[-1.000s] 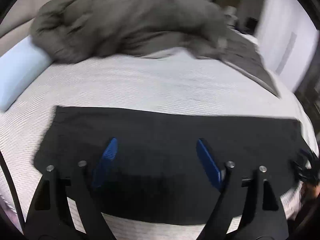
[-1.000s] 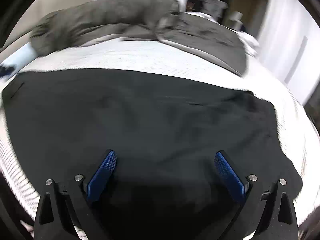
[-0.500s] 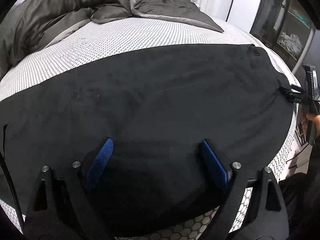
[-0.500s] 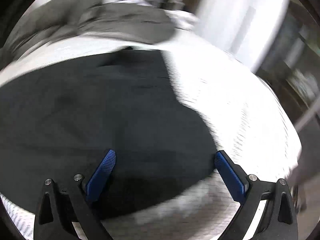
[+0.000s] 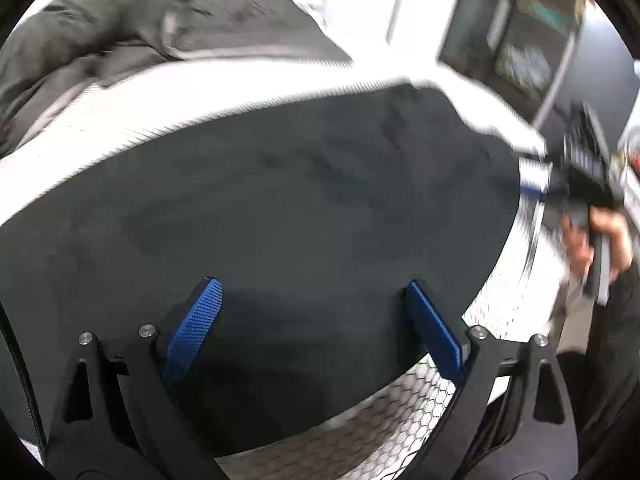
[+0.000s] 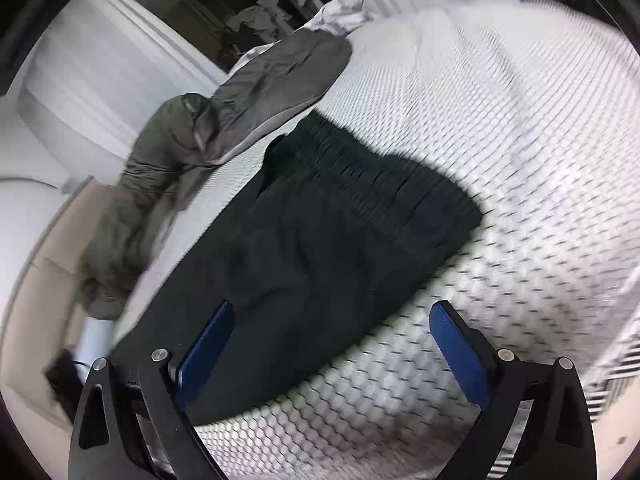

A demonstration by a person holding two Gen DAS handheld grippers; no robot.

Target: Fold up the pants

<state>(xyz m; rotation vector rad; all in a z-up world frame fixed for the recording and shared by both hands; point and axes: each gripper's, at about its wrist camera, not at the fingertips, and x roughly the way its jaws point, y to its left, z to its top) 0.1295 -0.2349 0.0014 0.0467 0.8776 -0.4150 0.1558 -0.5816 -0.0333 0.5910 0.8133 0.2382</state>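
Black pants (image 5: 280, 208) lie flat on the bed (image 6: 500, 140), smoothed into one long dark slab, ribbed waistband (image 6: 372, 168) at the far end in the right view. A second ago both tools hovered over the middle of the pants; now each sits toward an end. Left gripper (image 5: 312, 320): jaws have just been opening, now wide, nothing between them, poised above the near edge of the pants. Right gripper (image 6: 332, 344): jaws wide, empty, straddling the side edge of the pants. Likely lining up for the next fold. Grey duvet (image 6: 224, 128) is bunched beyond the pants, apart from them. Bare mattress cover beside the waistband gives room. The person's hand (image 5: 600, 236) holds the right tool at the edge of the left view.
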